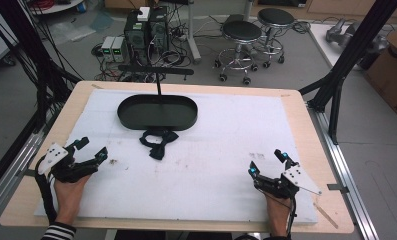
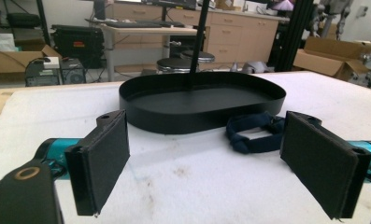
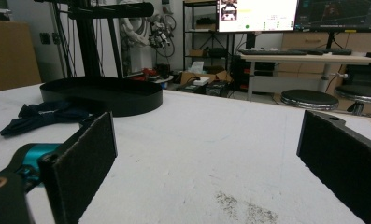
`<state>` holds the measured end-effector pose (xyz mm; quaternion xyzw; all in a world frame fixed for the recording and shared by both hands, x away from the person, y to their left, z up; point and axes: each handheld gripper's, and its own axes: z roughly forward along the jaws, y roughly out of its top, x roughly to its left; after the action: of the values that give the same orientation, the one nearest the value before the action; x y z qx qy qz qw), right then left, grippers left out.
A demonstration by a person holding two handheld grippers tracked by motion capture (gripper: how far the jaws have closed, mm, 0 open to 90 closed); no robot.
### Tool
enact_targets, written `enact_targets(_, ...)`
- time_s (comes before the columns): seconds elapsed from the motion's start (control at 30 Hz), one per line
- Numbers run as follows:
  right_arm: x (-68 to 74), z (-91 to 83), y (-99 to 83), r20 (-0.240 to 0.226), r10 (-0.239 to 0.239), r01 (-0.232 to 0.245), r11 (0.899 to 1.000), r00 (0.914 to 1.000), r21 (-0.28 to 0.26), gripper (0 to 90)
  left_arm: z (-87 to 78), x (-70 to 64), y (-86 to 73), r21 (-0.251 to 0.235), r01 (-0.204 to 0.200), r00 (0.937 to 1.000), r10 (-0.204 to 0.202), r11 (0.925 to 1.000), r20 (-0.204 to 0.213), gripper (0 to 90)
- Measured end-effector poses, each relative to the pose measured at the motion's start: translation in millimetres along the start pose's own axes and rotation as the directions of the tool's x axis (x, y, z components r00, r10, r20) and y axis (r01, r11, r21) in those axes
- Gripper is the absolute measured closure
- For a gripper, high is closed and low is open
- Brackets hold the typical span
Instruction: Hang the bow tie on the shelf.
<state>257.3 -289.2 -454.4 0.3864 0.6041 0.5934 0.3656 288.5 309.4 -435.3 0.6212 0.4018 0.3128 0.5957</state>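
Note:
A black oval tray (image 1: pixel 136 117) with an upright post (image 1: pixel 159 86) and a crossbar on top stands at the back middle of the white mat (image 1: pixel 226 150). Just in front of the tray lies a dark navy bow tie (image 1: pixel 157 141), also seen as the bow tie (image 2: pixel 253 133) and the bow tie (image 3: pixel 38 116). My left gripper (image 1: pixel 92 149) rests open at the mat's near left, jaws wide apart and empty, aimed at the tray (image 2: pixel 202 100). At the near right, my right gripper (image 1: pixel 267 162) is open too, nothing between its pads (image 3: pixel 85 161).
The mat lies on a wooden table (image 1: pixel 306 130) with black frame struts (image 1: pixel 346 60) at the right. Stools (image 1: pixel 241 37), computer boxes (image 1: pixel 146 30) and cables stand on the floor beyond the far edge. Small dark stains (image 3: pixel 244 207) mark the mat.

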Motion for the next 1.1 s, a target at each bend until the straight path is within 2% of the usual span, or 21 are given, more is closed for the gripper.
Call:
enact_targets(0.03, -0.2, 0.1, 0.0, -0.001, -0.003, 0.003, 1.000, 1.0000, -0.002, 3.9, 0.0, 0.0, 0.0, 0.000, 0.000, 1.0000, 0.000, 1.0000, 0.000, 16.1)
enact_targets(0.07, -0.3, 0.1, 0.0, -0.001, -0.006, 0.006, 1.000, 1.0000, -0.001, 3.9, 3.0, -1.9, 9.7, 0.016, -0.008, 0.9999, 0.008, 0.9998, 0.007, 15.8)
enact_targets(0.13, -0.1, 0.1, 0.0, -0.001, -0.003, 0.003, 1.000, 1.0000, -0.001, 3.9, 7.2, -4.0, 19.1, 0.039, -0.009, 0.9996, 0.008, 0.9992, 0.026, 15.8)
enact_targets(0.2, 0.2, -0.1, 0.0, -0.001, -0.004, 0.004, 1.000, 1.0000, 0.001, 3.8, 11.3, -7.1, 27.1, 0.069, -0.028, 0.9991, 0.025, 0.9972, 0.033, 15.9)
enact_targets(0.47, 0.9, -0.5, -0.1, -0.001, -0.001, 0.001, 1.000, 1.0000, -0.001, 3.8, 24.5, -19.5, 44.6, 0.120, -0.054, 0.9972, 0.047, 0.9913, 0.059, 16.0)
enact_targets(0.6, 0.8, -0.6, -0.2, -0.002, -0.002, 0.002, 1.000, 1.0000, -0.001, 3.9, 38.4, -31.1, 60.7, 0.181, -0.100, 0.9910, 0.082, 0.9783, 0.106, 16.0)
enact_targets(0.67, 0.8, -0.6, -0.2, -0.002, -0.001, 0.001, 1.000, 1.0000, -0.001, 3.8, 45.5, -35.4, 66.3, 0.222, -0.118, 0.9872, 0.091, 0.9679, 0.131, 16.0)
enact_targets(0.7, 0.1, -0.5, -0.2, 0.000, -0.008, 0.008, 1.000, 1.0000, -0.004, 3.8, 45.5, -35.4, 66.3, 0.222, -0.118, 0.9872, 0.091, 0.9679, 0.131, 16.0)
enact_targets(0.73, 0.2, -0.6, -0.2, 0.001, -0.005, 0.005, 1.000, 1.0000, -0.002, 3.8, 52.5, -39.4, 70.5, 0.258, -0.127, 0.9811, 0.083, 0.9578, 0.175, 16.0)
enact_targets(0.77, 0.2, -0.6, -0.2, 0.000, -0.005, 0.005, 1.000, 1.0000, -0.003, 3.8, 55.7, -41.5, 72.1, 0.266, -0.129, 0.9790, 0.081, 0.9553, 0.187, 16.0)
enact_targets(0.8, 0.2, -0.6, -0.2, 0.000, -0.003, 0.003, 1.000, 1.0000, -0.003, 3.8, 55.7, -41.5, 72.1, 0.266, -0.129, 0.9790, 0.081, 0.9553, 0.187, 15.9)
enact_targets(0.87, 0.2, -0.6, -0.2, 0.000, -0.003, 0.003, 1.000, 1.0000, -0.004, 3.9, 64.8, -47.1, 75.6, 0.300, -0.137, 0.9749, 0.075, 0.9439, 0.210, 16.0)
enact_targets(0.9, 0.2, -0.6, -0.2, 0.000, -0.003, 0.003, 1.000, 1.0000, -0.003, 3.9, 67.6, -48.6, 76.6, 0.309, -0.142, 0.9742, 0.077, 0.9406, 0.212, 15.9)
enact_targets(1.0, 0.2, -0.6, -0.2, -0.001, -0.004, 0.004, 1.000, 1.0000, -0.003, 3.8, 72.7, -51.7, 78.6, 0.321, -0.140, 0.9743, 0.072, 0.9367, 0.214, 15.9)
enact_targets(1.03, 0.2, -0.6, -0.1, 0.001, -0.002, 0.002, 1.000, 1.0000, -0.003, 3.8, 75.1, -52.9, 79.6, 0.329, -0.138, 0.9744, 0.068, 0.9343, 0.214, 15.9)
enact_targets(1.07, 0.2, -0.6, -0.2, 0.000, 0.000, 0.000, 1.000, 1.0000, -0.003, 3.8, 80.1, -55.5, 81.5, 0.349, -0.140, 0.9739, 0.065, 0.9267, 0.217, 15.9)
enact_targets(1.1, 0.2, -0.6, -0.1, -0.001, 0.000, 0.000, 1.000, 1.0000, -0.003, 3.8, 80.1, -55.5, 81.5, 0.349, -0.140, 0.9739, 0.065, 0.9267, 0.217, 15.9)
